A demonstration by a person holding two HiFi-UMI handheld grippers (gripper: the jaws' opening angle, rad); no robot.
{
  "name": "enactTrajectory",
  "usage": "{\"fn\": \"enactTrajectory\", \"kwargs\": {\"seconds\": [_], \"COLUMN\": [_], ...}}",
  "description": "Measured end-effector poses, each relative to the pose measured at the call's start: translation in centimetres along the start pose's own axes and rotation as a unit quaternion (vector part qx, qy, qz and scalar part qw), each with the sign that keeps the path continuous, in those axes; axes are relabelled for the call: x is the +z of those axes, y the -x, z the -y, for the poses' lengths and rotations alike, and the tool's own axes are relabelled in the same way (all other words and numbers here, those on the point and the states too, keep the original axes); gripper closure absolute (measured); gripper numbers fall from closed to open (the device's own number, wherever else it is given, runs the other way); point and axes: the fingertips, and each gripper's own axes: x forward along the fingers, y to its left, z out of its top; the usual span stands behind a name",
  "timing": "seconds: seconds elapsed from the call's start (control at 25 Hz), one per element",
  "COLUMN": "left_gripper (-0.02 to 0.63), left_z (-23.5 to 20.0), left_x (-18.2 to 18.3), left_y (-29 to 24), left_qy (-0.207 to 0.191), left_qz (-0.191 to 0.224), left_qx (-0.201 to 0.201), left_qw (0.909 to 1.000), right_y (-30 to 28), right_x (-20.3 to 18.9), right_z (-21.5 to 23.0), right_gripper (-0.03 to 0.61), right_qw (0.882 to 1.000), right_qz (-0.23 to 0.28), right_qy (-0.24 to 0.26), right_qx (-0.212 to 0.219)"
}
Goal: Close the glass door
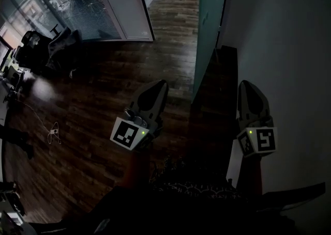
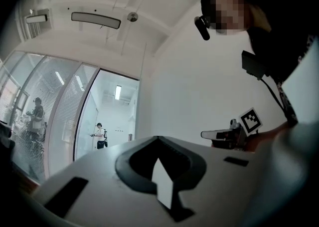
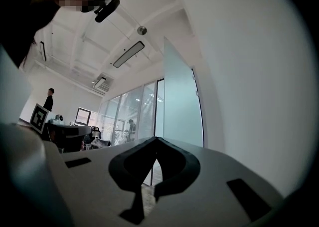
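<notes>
The glass door point(image 1: 209, 27) is a tall frosted teal panel that stands ajar ahead of me, close to the white wall point(image 1: 289, 48). The right gripper view shows the glass door point(image 3: 182, 106) just beyond the jaws. My left gripper point(image 1: 161, 85) hangs over the dark wood floor, left of the door's edge and apart from it. My right gripper point(image 1: 247, 85) is nearer the wall, right of the door's edge. Both point forward, tips together, with nothing between them. In their own views, the left gripper point(image 2: 157, 138) and the right gripper point(image 3: 156, 139) are shut and empty.
A glass partition with blinds point(image 1: 88, 6) runs along the far left. Office chairs point(image 1: 36, 43) stand at the left, and a loose cable point(image 1: 53, 135) lies on the floor. People stand far off behind glass point(image 2: 101, 135) point(image 3: 131, 128).
</notes>
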Motion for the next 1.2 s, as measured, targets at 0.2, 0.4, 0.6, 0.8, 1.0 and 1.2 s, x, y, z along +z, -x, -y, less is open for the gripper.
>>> {"fn": "enactTrajectory", "kwargs": {"seconds": [0.2, 0.4, 0.6, 0.8, 1.0, 1.2], "left_gripper": [0.612, 0.612, 0.612, 0.612, 0.612, 0.612], "left_z": [-1.2, -1.5, -2.6, -3.6, -6.6, -7.1], "left_x": [-0.6, -1.7, -2.2, -2.0, -3.2, -3.1], "left_y": [-1.3, -3.6, -5.9, -8.1, -13.1, -13.4], "left_qy": [0.002, -0.001, -0.009, -0.018, -0.023, -0.026], "left_qz": [-0.004, -0.009, -0.013, -0.013, -0.021, -0.023], "left_qx": [0.003, 0.008, 0.019, 0.036, 0.058, 0.074], "left_qw": [1.0000, 0.9999, 0.9997, 0.9991, 0.9978, 0.9967], "right_y": [-1.9, -4.0, -7.3, -10.2, -15.6, -16.2], "right_x": [-0.6, -2.3, -2.9, -3.3, -4.5, -4.3], "right_z": [0.5, 2.5, 3.4, 4.2, 7.8, 7.6], "right_gripper": [0.575, 0.575, 0.575, 0.575, 0.575, 0.575], "right_qw": [1.000, 1.000, 0.999, 0.998, 0.997, 0.996], "right_qz": [-0.008, -0.024, -0.019, -0.022, -0.021, -0.017], "right_qy": [0.009, 0.017, 0.016, 0.022, 0.016, 0.010], "right_qx": [-0.001, -0.002, 0.027, 0.060, 0.076, 0.090]}}
